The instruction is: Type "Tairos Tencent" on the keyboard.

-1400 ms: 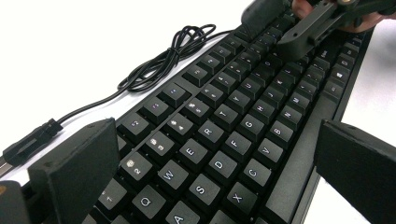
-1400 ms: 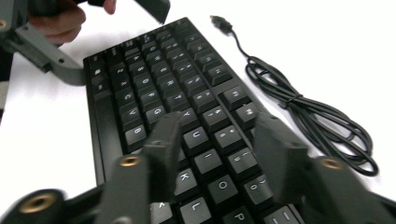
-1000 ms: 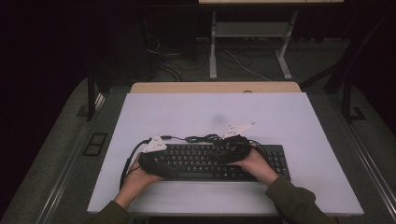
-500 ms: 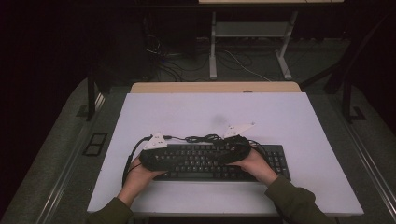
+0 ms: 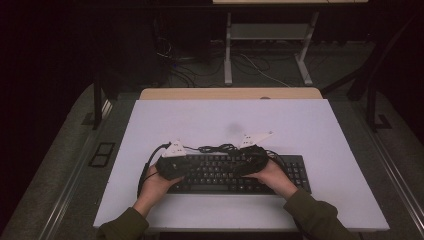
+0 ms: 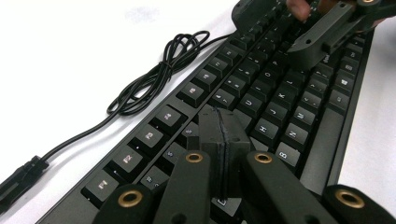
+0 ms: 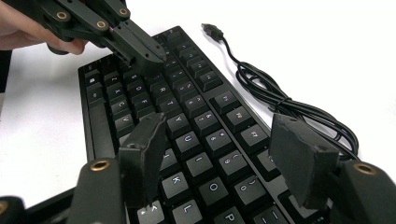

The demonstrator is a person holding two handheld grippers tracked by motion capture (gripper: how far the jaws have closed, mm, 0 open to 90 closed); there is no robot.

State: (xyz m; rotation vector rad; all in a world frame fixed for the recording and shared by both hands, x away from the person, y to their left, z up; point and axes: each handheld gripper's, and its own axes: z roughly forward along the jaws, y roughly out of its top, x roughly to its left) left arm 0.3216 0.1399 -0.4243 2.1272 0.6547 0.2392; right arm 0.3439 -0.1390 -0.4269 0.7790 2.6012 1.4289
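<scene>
High view: both hands low over keyboard [image 5: 235, 172]; left gripper [image 6: 219, 135] jaws together, right gripper [image 7: 224, 163] apart.

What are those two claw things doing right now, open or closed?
Left gripper: closed, fingers pressed together over the keyboard, holding nothing.
Right gripper: open, fingers spread above the keys, holding nothing.

In the high view, both hands and the two tools cover the middle keys of the black keyboard [image 5: 295, 172], and its key legends are too small to read. The left tool view cuts off the keyboard's cable [image 6: 154, 77] plug at the picture's left edge. The right tool view cuts off the keyboard's near rows at the bottom edge.
</scene>
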